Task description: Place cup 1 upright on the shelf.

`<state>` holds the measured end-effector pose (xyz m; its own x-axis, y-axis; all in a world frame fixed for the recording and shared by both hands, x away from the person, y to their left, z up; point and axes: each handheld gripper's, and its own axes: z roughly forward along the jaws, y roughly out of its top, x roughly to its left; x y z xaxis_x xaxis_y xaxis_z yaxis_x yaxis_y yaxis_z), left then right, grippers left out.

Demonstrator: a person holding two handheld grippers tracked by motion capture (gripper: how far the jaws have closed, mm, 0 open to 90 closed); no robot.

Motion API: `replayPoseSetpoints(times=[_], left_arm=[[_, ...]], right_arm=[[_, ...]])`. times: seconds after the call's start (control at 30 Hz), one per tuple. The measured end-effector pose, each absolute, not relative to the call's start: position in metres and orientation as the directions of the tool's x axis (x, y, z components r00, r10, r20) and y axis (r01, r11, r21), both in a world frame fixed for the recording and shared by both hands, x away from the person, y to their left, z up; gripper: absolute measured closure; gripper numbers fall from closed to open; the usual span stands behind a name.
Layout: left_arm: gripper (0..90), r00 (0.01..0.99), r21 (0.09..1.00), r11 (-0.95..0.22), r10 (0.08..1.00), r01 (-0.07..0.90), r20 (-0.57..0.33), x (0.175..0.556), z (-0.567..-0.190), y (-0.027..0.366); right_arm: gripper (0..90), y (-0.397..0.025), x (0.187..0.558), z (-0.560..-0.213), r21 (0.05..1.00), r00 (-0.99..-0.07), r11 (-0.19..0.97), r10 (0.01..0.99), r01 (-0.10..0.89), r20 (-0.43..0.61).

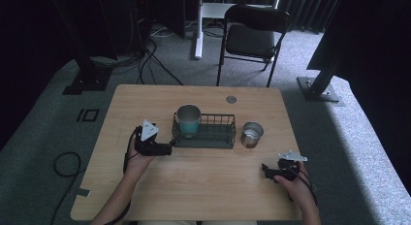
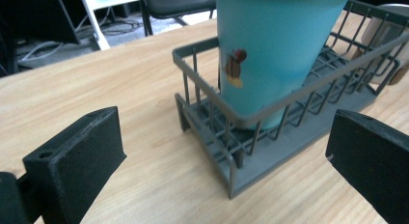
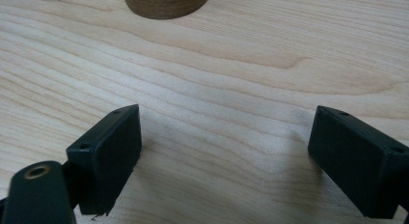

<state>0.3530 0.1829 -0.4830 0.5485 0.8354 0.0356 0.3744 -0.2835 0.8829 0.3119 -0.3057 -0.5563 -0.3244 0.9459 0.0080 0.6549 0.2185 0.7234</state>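
teal cup (image 2: 275, 50) upright in wire basket (image 2: 231, 132) | both tongs released, empty

We see a light wooden desk (image 1: 203, 186) standing on grey carpet (image 1: 339, 152). Beyond it a black folding chair (image 1: 252, 38) faces us beside a white post (image 1: 198, 28). Dark curtains (image 1: 310, 7) close the room, black frame legs (image 1: 317, 84) flank it, and cables (image 1: 150, 60) trail over the floor.
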Motion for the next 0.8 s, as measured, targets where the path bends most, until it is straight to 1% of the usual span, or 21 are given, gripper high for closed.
replayPoseSetpoints(times=[0.07,0.37,0.53,0.8], left_arm=[[0.4,0.552,0.882,-0.269,0.834,0.387,0.012,0.352,-0.486,0.186],[0.4,0.544,0.869,-0.278,0.839,0.409,0.013,0.345,-0.495,0.200],[0.4,0.518,0.861,-0.275,0.855,0.428,0.016,0.338,-0.503,0.217],[0.4,0.471,0.852,-0.242,0.882,0.464,-0.006,0.325,-0.518,0.240]], right_arm=[[11.3,-0.306,0.312,-0.556,0.724,-0.325,0.219,0.946,0.655,0.008],[11.3,-0.306,0.312,-0.556,0.724,-0.324,0.219,0.946,0.655,0.008],[11.3,-0.306,0.312,-0.556,0.723,-0.325,0.219,0.946,0.655,0.008],[11.3,-0.306,0.312,-0.556,0.724,-0.326,0.221,0.945,0.654,0.006]])
